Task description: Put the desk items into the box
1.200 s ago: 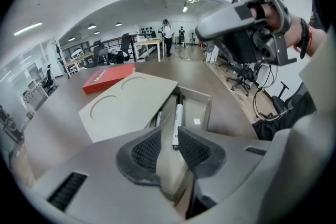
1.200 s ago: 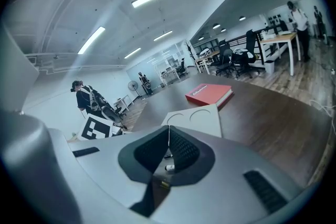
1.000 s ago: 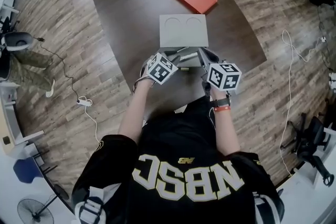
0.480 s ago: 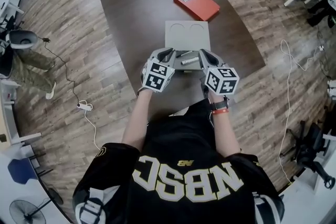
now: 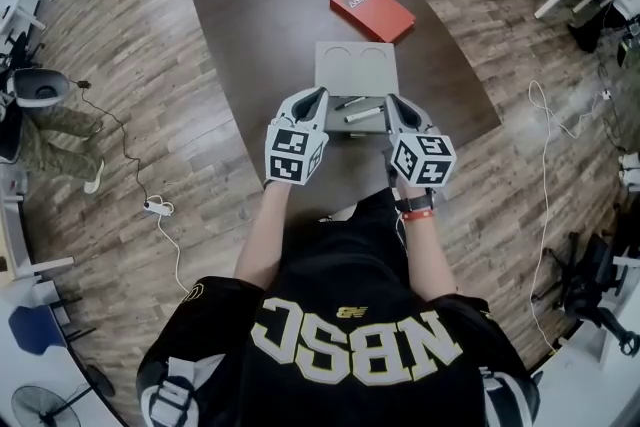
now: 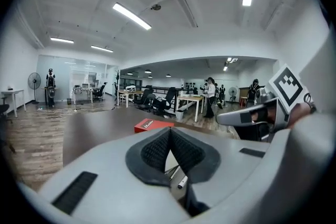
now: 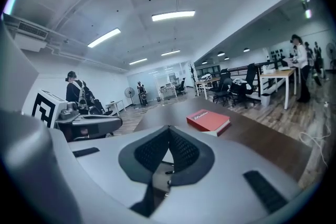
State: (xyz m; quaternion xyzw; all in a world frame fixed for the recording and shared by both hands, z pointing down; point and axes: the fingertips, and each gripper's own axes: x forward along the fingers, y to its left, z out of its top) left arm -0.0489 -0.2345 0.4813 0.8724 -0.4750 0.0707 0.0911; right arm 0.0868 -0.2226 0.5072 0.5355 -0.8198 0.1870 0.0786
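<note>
We hold both grippers raised side by side over the table's (image 5: 250,5) near edge, pointing ahead. The left gripper (image 5: 319,93) has just been closing and its jaws now meet on nothing. The right gripper (image 5: 391,99) is also pressed together and empty. Between their tips lies the grey box (image 5: 357,65), lid open, with 2 pens (image 5: 362,115) in its tray. The red book (image 5: 372,9) lies beyond it. Since 1 second ago, both grippers have lifted off the box.
</note>
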